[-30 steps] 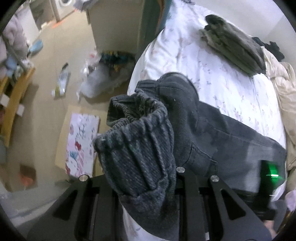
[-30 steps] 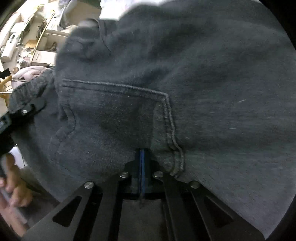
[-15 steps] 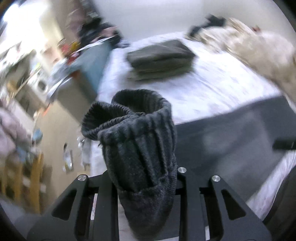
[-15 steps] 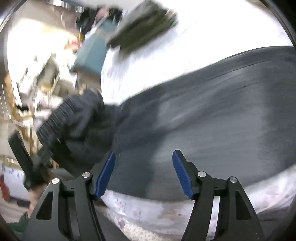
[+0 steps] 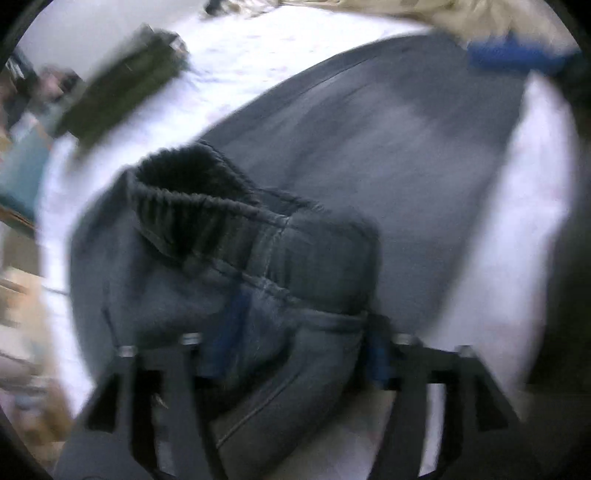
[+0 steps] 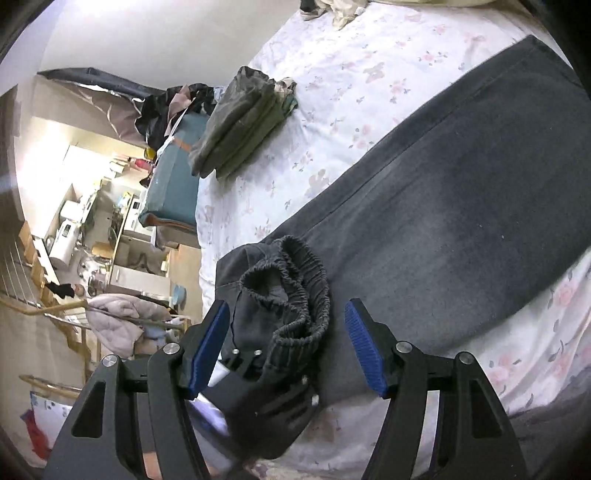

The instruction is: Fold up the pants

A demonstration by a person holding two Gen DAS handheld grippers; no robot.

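Note:
Dark grey pants (image 6: pixel 461 192) lie stretched across the flowered bed sheet (image 6: pixel 332 92), legs running up to the right. Their elastic waistband (image 6: pixel 291 291) is bunched at the bed's near edge. My right gripper (image 6: pixel 288 350) is open, blue pads apart, hovering above the waistband with nothing held. My left gripper (image 5: pixel 299 343) shows in its blurred view with the waistband (image 5: pixel 207 214) lying between its spread fingers; the jaws look open around the cloth. The left gripper's black body (image 6: pixel 258 398) shows below the waistband in the right wrist view.
A folded olive-green garment (image 6: pixel 240 122) lies on the bed's far side, also in the left wrist view (image 5: pixel 122 85). Crumpled light clothes (image 6: pixel 332 11) sit at the top. A teal box (image 6: pixel 173 192) stands beside the bed; cluttered floor lies to the left.
The right gripper let go of the pants and pulled back, now open. The left gripper swung the waistband onto the bed and its jaws have spread.

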